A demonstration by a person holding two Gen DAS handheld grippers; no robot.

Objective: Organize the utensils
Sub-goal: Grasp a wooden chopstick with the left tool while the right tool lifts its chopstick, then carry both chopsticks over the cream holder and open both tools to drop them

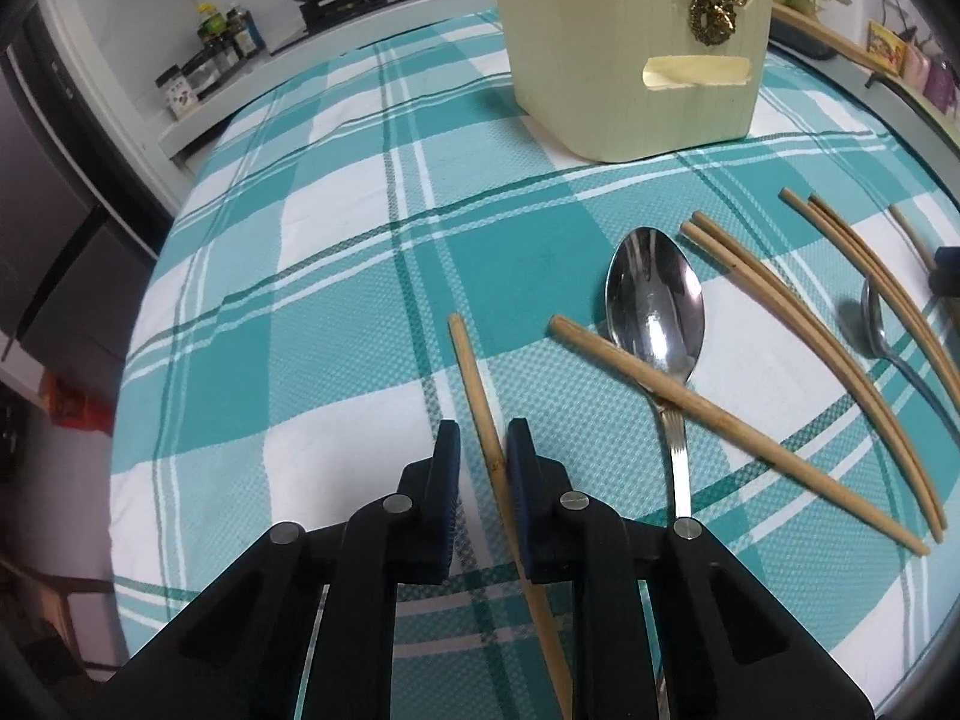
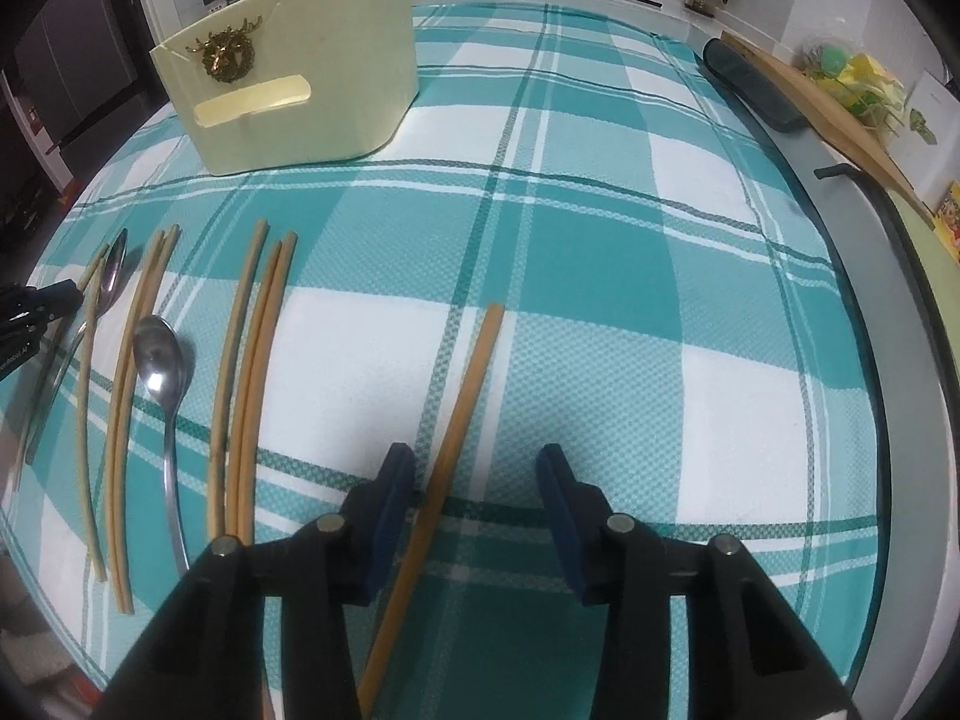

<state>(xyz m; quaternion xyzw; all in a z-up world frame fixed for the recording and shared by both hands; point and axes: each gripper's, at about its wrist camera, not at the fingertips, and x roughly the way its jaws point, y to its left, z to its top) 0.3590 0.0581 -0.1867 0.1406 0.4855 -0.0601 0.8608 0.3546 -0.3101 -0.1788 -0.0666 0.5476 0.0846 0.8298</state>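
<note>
On the counter (image 1: pixel 336 228), under its teal-and-white checked cloth, the utensils lie spread out in front of a cream plastic holder with a gold deer ornament (image 1: pixel 636 60), which stands at the far side.

Furthest left is a single pale wooden chopstick (image 1: pixel 474 396). The left tool (image 1: pixel 483 438) straddles it: the stick runs between the two blue pads, its long axis nearly in line with the fingers, its far end pointing away toward the holder. The pads stand a little apart, the right one touching or nearly touching the stick; I cannot tell whether there is real grip yet. The tool sits low over the cloth, pointing forward.

Next to the right lies a large steel spoon (image 1: pixel 654 300), bowl away, with a second thick wooden chopstick (image 1: pixel 720 426) crossing over its neck. Beyond are paired thin chopsticks (image 1: pixel 804 324) and a small steel spoon (image 1: pixel 876 324).

Furthest right, a separate orange-tan wooden chopstick (image 2: pixel 462 420) lies alone between the jaws of the right tool (image 2: pixel 474 468). These jaws are wide apart; the stick lies close beside the left pad, well clear of the right one, tilted slightly rightward at its far end. This tool too is low and level.

Each hand is nearest its own stick, so closing across the thin axis looks like the coming step for both, then a carry forward to the holder.
</note>
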